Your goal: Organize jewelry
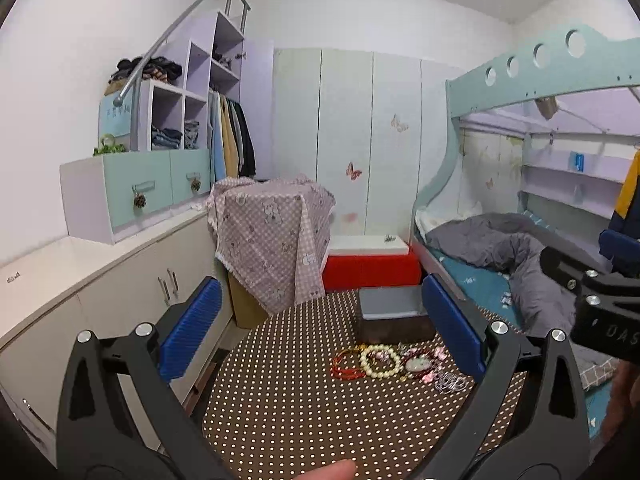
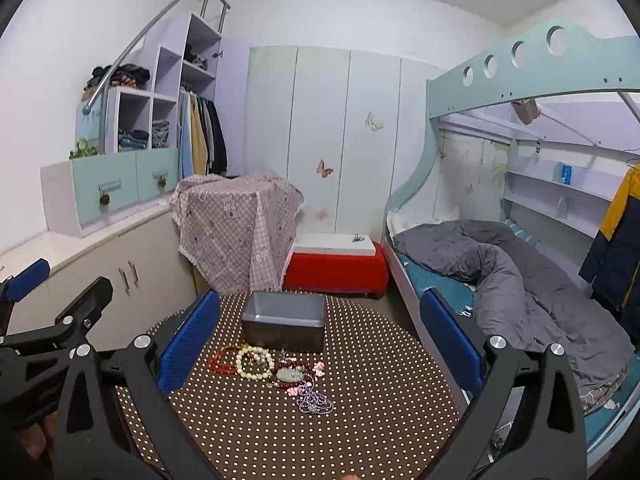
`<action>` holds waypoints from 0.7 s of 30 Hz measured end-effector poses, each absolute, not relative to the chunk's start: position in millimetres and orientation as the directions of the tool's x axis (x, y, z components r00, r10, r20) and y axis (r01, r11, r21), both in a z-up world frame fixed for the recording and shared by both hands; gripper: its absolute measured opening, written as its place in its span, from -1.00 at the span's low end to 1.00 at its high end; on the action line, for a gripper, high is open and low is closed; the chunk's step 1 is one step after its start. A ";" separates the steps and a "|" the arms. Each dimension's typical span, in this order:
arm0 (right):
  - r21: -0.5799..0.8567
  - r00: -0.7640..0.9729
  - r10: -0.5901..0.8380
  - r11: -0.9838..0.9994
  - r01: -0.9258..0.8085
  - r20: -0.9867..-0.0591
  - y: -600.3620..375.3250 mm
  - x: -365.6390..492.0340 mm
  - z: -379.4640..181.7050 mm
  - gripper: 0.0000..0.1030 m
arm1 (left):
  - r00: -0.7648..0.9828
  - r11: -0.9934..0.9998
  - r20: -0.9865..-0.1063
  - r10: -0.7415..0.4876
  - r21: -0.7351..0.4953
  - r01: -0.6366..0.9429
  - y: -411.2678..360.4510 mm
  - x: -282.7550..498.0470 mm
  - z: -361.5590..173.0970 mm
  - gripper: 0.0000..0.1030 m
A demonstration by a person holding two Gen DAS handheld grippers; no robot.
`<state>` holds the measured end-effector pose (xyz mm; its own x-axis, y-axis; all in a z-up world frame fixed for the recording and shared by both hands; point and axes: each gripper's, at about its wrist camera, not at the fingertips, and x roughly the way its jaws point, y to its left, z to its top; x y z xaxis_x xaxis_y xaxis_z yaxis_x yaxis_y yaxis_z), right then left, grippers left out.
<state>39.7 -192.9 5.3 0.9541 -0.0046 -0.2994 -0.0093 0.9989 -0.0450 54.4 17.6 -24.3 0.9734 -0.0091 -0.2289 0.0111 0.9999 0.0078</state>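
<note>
A pile of jewelry lies on a round brown polka-dot table (image 2: 360, 432): a cream bead bracelet (image 2: 255, 361), a red bracelet (image 2: 223, 362), a jade pendant (image 2: 291, 375), pink pieces and a silver chain (image 2: 316, 402). An open grey box (image 2: 285, 320) stands just behind the pile. The same bracelet (image 1: 380, 361) and box (image 1: 394, 312) show in the left wrist view. My left gripper (image 1: 320, 328) is open and empty, held above the table short of the pile. My right gripper (image 2: 320, 340) is open and empty, with the pile between its fingers' line of sight.
A low cream cabinet (image 2: 100, 264) runs along the left. A cloth-covered stand (image 2: 236, 232) and a red box (image 2: 336, 270) are behind the table. A bunk bed with a grey duvet (image 2: 512, 272) is on the right.
</note>
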 end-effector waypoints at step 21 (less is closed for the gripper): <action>0.014 0.745 -0.010 1.000 0.026 -0.667 -237.1 133.0 -124.9 0.87 | 0.777 0.993 -0.628 0.032 0.109 0.047 -0.2 214.3 -162.1 0.89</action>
